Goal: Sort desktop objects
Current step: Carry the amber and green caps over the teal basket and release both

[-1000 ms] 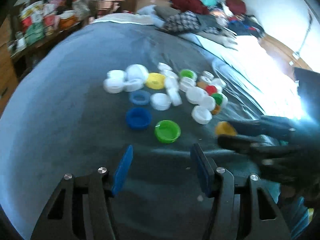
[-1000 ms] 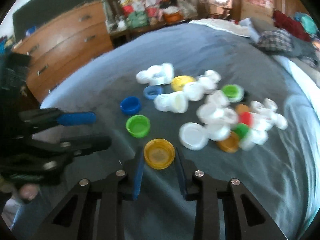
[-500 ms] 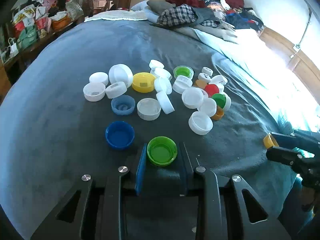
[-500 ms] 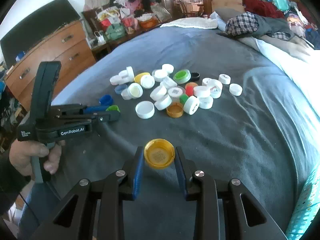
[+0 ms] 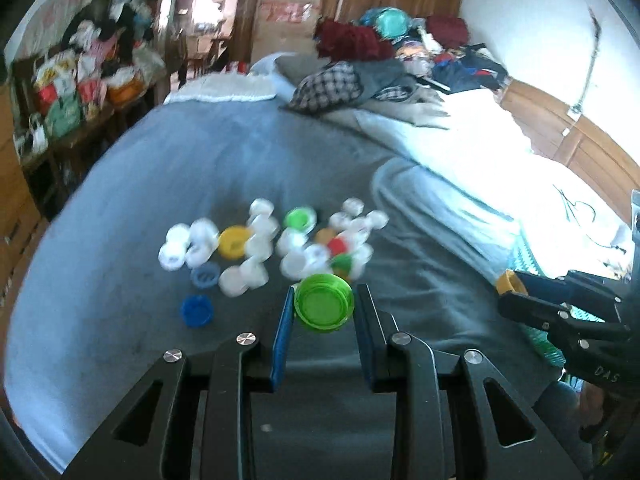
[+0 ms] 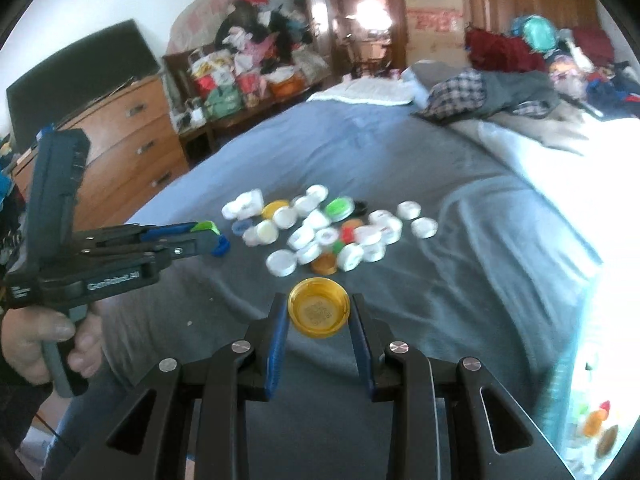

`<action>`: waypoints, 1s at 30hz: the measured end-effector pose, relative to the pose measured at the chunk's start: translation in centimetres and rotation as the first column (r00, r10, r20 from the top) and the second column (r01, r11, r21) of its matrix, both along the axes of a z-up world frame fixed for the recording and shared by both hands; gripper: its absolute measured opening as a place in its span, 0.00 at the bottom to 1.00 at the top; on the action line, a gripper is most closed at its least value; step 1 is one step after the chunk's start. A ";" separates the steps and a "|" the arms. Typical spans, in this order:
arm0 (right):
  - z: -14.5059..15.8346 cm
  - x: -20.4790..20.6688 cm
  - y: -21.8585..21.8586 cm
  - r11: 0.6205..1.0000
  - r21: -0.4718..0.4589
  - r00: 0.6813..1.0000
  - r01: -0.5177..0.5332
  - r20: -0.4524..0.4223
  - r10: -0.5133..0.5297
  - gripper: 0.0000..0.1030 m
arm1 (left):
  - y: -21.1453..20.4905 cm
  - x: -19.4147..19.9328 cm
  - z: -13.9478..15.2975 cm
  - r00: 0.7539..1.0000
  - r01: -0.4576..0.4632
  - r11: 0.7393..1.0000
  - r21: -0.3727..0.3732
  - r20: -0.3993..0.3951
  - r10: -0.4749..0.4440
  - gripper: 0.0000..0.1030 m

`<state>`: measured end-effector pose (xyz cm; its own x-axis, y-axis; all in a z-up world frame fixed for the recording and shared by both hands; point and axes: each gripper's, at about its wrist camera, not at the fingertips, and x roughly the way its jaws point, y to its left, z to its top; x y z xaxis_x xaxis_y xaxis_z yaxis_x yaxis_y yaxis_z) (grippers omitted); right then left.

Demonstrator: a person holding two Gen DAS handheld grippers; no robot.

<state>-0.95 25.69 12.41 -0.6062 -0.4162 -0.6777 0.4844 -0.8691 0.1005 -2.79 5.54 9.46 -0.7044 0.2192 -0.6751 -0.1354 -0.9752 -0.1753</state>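
Observation:
My left gripper [image 5: 323,308] is shut on a green bottle cap [image 5: 324,307] and holds it above the grey bed cover; the cap also shows from the side in the right wrist view [image 6: 206,227]. My right gripper [image 6: 319,314] is shut on a yellow cap [image 6: 319,307], lifted at the bed's right side; this cap shows in the left wrist view [image 5: 509,283]. A pile of white, green, red, orange and yellow caps [image 6: 320,228] lies mid-bed. A dark blue cap [image 5: 196,310] and a light blue cap [image 5: 205,275] lie at its left.
The grey bed cover [image 6: 460,280] ends near a bright patterned edge at the right. Clothes and pillows [image 6: 492,88] are piled at the far end. A wooden dresser [image 6: 128,148] and a cluttered shelf stand at the left.
My left gripper lifted the green cap off the cover and pulled back from the pile. My right gripper stays shut on the yellow cap and has drawn back a little.

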 end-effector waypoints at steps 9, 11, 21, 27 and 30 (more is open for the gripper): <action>4.7 2.6 7.2 0.990 -0.004 0.986 0.140 -0.092 -0.140 0.31 | 7.5 -0.9 4.5 0.993 0.112 0.993 0.030 -0.052 -0.110 0.24; 5.7 3.2 9.3 0.985 -0.001 0.978 0.175 -0.112 -0.174 0.31 | 9.9 -1.2 5.5 0.986 0.154 0.988 0.030 -0.066 -0.152 0.24; 9.5 5.8 20.9 0.920 -0.023 0.905 0.392 -0.168 -0.390 0.32 | 22.3 -2.4 7.7 0.935 0.349 0.937 0.017 -0.078 -0.347 0.24; 10.0 6.6 26.3 0.883 -0.036 0.873 0.468 -0.138 -0.468 0.32 | 29.3 -2.6 7.5 0.888 0.460 0.888 -0.002 -0.018 -0.460 0.24; 9.5 7.0 28.0 0.881 -0.042 0.874 0.472 -0.110 -0.474 0.32 | 31.7 -2.9 7.0 0.870 0.493 0.870 0.000 0.038 -0.492 0.24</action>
<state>6.02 53.68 21.91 -0.8055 -0.0693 -0.5886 0.0249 -0.9962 0.0831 -5.69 37.25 16.50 -0.4826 0.5246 -0.7013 -0.5924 -0.7853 -0.1799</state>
